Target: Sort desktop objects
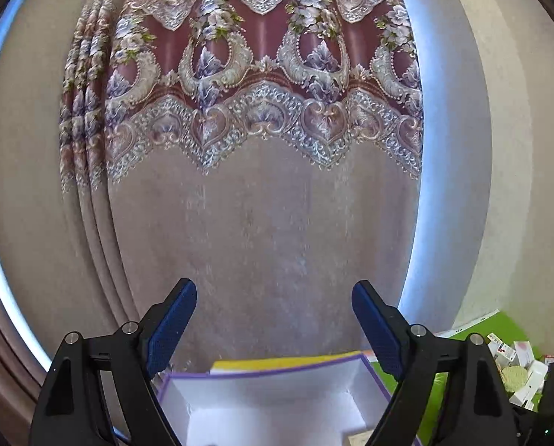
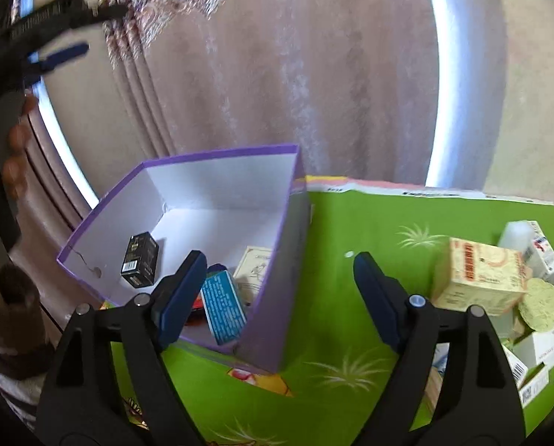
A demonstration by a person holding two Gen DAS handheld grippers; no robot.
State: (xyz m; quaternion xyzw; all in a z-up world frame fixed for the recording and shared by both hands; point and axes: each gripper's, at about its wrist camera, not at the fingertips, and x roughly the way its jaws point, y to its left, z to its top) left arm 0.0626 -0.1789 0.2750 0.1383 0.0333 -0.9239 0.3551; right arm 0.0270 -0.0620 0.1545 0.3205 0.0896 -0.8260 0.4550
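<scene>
A purple box with a white inside (image 2: 288, 260) stands on the green mat (image 2: 351, 334). In it lie a black carton (image 2: 140, 260), a blue carton (image 2: 223, 306) and a cream carton (image 2: 253, 271). My right gripper (image 2: 280, 273) is open and empty, above the box's right wall. My left gripper (image 1: 273, 297) is open and empty, held high above the box (image 1: 269, 397) and facing the curtain; it also shows blurred in the right wrist view (image 2: 61, 54). A pile of small cartons (image 2: 477, 278) lies at the right.
A patterned curtain (image 1: 262, 186) hangs right behind the table. A round woven coaster (image 2: 541, 303) and white boxes (image 2: 544, 345) sit in the pile at the right; the pile also shows in the left wrist view (image 1: 518, 371).
</scene>
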